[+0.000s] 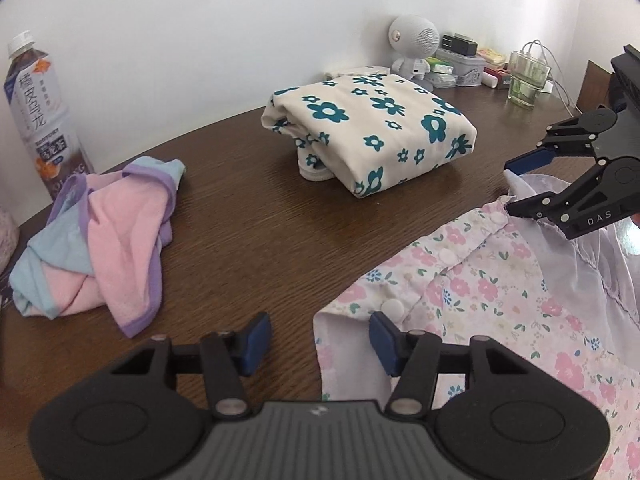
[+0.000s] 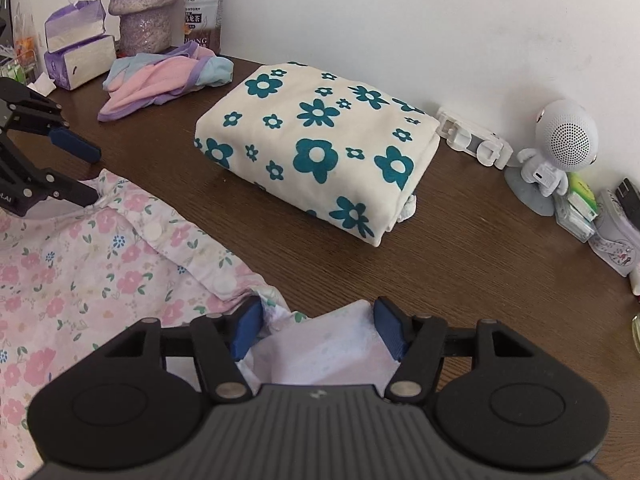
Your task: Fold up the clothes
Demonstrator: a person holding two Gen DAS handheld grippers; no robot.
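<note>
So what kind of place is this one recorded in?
Most likely a home, perhaps a bedroom: a dark wooden table against a white wall, holding clothes such as a folded flower-print garment, plus personal clutter like a small robot-shaped speaker, tissue packs and a tea bottle.

A dark wooden table (image 1: 256, 216) stands against a plain white wall (image 1: 200, 20).

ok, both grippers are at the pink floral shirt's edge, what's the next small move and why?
Probably close both grippers fully on the fabric. The right gripper has a white fold of the pink floral button shirt between its blue fingers, apparently not yet pinched. The left gripper straddles the shirt's edge, one finger over bare brown wooden table. Lifting now would likely slip.
</note>
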